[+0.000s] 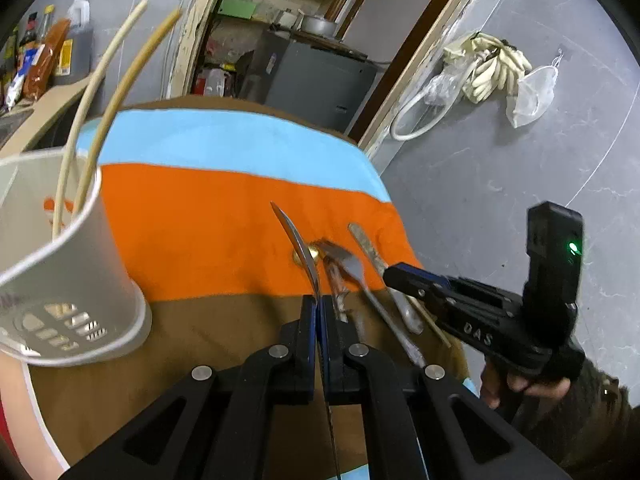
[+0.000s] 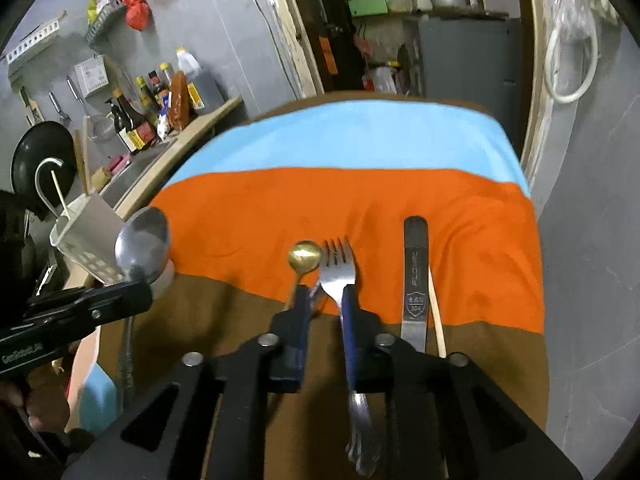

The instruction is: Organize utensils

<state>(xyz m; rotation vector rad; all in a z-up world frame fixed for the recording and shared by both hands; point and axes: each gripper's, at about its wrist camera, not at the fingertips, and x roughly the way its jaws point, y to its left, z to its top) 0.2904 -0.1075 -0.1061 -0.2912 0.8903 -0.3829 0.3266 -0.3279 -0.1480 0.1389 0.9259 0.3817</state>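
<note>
My left gripper point(image 1: 319, 304) is shut on a large steel spoon point(image 1: 298, 246), held edge-on above the cloth; the right wrist view shows its bowl point(image 2: 142, 242) lifted at the left. A white slotted utensil holder point(image 1: 68, 264) with two chopsticks point(image 1: 104, 92) stands at the left. My right gripper point(image 2: 326, 300) is open, its fingers either side of a steel fork point(image 2: 340, 268) that lies on the cloth. A small gold spoon point(image 2: 305, 254) lies left of the fork. A flat steel handle point(image 2: 415, 276) and one chopstick point(image 2: 436, 316) lie to the right.
The table wears a striped cloth of blue, orange point(image 2: 360, 200) and brown. A counter with sauce bottles point(image 2: 132, 124) and a sink stands at the left. A doorway with a grey cabinet point(image 2: 468, 56) lies behind. The table's right edge drops to grey floor point(image 1: 520, 160).
</note>
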